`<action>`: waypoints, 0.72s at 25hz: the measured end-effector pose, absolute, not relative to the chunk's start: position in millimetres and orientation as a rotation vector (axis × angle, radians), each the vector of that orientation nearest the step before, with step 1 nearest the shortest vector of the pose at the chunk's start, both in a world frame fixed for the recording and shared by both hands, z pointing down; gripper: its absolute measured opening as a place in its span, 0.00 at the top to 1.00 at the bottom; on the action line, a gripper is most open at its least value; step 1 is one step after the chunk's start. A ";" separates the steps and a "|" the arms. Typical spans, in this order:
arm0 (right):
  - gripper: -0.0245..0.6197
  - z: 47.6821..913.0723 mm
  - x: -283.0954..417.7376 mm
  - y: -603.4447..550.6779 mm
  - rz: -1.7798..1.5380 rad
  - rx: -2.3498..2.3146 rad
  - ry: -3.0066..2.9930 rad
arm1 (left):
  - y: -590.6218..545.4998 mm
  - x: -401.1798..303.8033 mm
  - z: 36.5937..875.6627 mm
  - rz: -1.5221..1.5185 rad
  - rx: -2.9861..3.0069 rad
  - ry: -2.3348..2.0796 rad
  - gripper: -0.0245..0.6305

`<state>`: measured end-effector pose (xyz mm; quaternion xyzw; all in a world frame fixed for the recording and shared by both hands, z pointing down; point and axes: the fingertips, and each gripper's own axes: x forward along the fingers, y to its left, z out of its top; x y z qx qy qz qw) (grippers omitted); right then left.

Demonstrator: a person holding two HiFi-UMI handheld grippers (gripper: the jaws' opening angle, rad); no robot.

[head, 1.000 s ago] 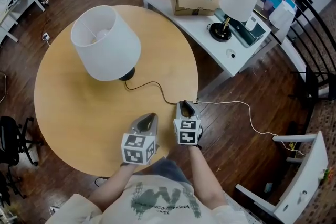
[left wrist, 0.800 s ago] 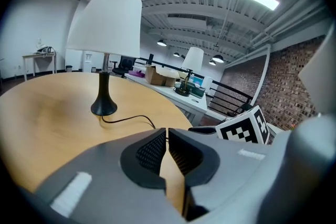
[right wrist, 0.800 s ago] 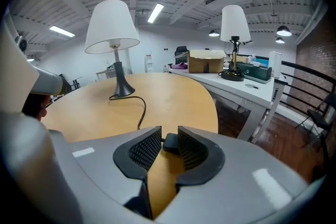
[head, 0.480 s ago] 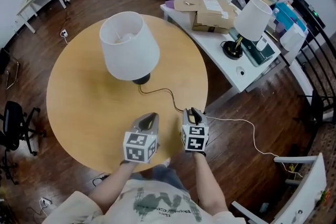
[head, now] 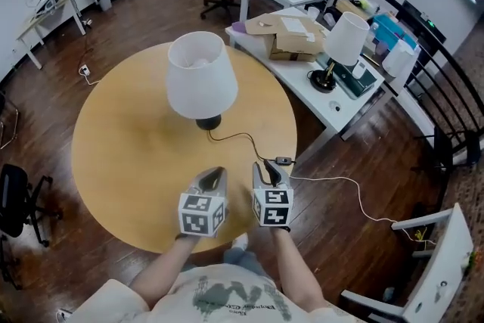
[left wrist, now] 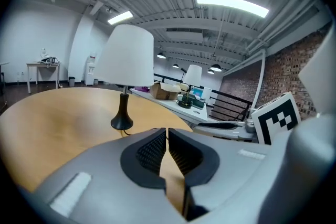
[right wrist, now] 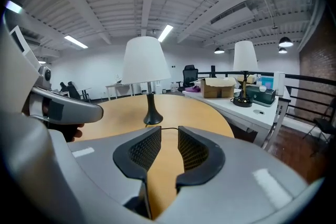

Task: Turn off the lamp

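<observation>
Near the tabletop (head: pixel 121 155) edge, the right gripper (head: pixel 266 166), its empty jaws just having been opening, hovers just beside the cord switch (head: pixel 283 160), the left gripper (head: pixel 215 172) closed on nothing; the lamp (head: pixel 202 83) farther in looks unlit, so withdrawing seems next.

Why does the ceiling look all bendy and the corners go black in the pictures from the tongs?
Left gripper view: the wide-angle lens curves straight lines and darkens the corners; the ceiling light glares white. Right gripper view: same curving and dark corners, yet the lamp looks sharp. Head view: much straighter, the round table evenly lit, no blur.
</observation>
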<state>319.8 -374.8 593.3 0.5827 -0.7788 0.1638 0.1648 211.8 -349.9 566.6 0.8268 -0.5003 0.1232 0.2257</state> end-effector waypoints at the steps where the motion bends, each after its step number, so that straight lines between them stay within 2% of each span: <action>1: 0.81 588.3 313.3 -369.3 0.462 1.669 -2.223 | -346.2 207.0 562.9 0.332 2.292 -1.376 0.96; 4: 0.81 570.6 292.9 -349.9 0.444 1.691 -2.245 | -331.8 193.0 550.3 0.300 2.324 -1.370 0.96; 11: 0.92 523.6 239.8 -290.6 0.376 1.737 -2.326 | -286.3 166.6 524.3 0.180 2.373 -1.306 0.96; 18: 0.95 500.6 199.0 -213.7 0.334 1.812 -2.339 | -214.7 142.2 508.1 0.152 2.486 -1.222 0.96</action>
